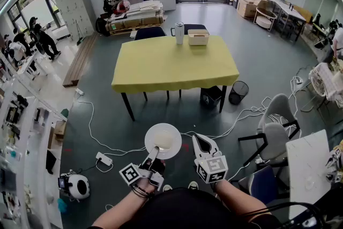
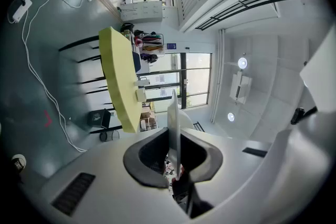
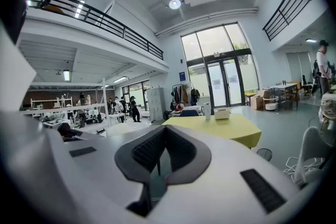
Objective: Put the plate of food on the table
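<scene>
One white plate (image 1: 163,140) of pale food hangs level over the floor, well short of the yellow surface (image 1: 171,67). The left gripper (image 1: 155,152) jaws pinch its near rim. The right gripper (image 1: 202,141) jaws are together on nothing. A rim grip tips easily, so hold the plate flat and set it down clear of the cup (image 1: 179,32) and box (image 1: 198,37).

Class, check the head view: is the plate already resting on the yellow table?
No, the plate is gripped at its rim by the left gripper above the floor, well short of the yellow table.
</scene>
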Demonstrator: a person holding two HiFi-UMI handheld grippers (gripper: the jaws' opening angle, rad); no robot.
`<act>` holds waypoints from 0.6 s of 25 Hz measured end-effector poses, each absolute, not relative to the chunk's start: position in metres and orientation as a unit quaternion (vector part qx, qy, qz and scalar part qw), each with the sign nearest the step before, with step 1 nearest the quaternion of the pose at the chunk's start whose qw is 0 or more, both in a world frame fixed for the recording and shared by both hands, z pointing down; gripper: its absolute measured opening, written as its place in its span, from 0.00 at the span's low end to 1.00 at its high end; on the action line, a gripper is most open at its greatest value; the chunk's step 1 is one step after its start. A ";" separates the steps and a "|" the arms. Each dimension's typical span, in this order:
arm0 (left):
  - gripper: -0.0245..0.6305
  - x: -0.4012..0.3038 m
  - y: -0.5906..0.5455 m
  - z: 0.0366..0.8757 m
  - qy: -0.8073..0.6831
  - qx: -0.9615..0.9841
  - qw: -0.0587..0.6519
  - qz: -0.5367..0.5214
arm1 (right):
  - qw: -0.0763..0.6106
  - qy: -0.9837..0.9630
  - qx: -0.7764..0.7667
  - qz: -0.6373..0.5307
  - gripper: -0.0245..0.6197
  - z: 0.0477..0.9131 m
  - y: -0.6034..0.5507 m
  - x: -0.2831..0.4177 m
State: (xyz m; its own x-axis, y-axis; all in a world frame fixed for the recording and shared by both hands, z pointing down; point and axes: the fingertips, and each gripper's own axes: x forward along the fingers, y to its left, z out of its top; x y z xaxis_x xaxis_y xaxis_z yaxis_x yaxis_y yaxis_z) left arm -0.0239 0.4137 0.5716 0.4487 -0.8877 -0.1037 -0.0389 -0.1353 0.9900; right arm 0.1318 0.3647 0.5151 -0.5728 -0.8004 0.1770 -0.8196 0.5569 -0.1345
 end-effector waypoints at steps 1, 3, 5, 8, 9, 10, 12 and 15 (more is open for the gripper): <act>0.08 -0.024 0.413 0.572 -0.357 0.649 0.551 -0.384 | 0.048 -0.881 0.460 0.101 0.06 0.515 0.364 0.131; 0.08 -0.025 0.412 0.572 -0.357 0.650 0.551 -0.383 | 0.048 -0.881 0.460 0.102 0.06 0.516 0.364 0.129; 0.08 -0.025 0.412 0.574 -0.357 0.648 0.552 -0.384 | 0.048 -0.881 0.459 0.103 0.06 0.518 0.365 0.128; 0.08 -0.024 0.412 0.575 -0.355 0.644 0.557 -0.387 | 0.048 -0.882 0.458 0.104 0.06 0.520 0.366 0.128; 0.08 -0.024 0.412 0.575 -0.353 0.643 0.558 -0.388 | 0.048 -0.882 0.458 0.105 0.06 0.520 0.366 0.127; 0.08 -0.025 0.413 0.574 -0.353 0.642 0.559 -0.388 | 0.049 -0.881 0.458 0.105 0.06 0.519 0.367 0.127; 0.08 -0.028 0.414 0.574 -0.353 0.641 0.561 -0.388 | 0.048 -0.881 0.459 0.105 0.06 0.518 0.369 0.125; 0.08 -0.031 0.417 0.575 -0.354 0.641 0.561 -0.386 | 0.049 -0.880 0.461 0.107 0.06 0.518 0.370 0.124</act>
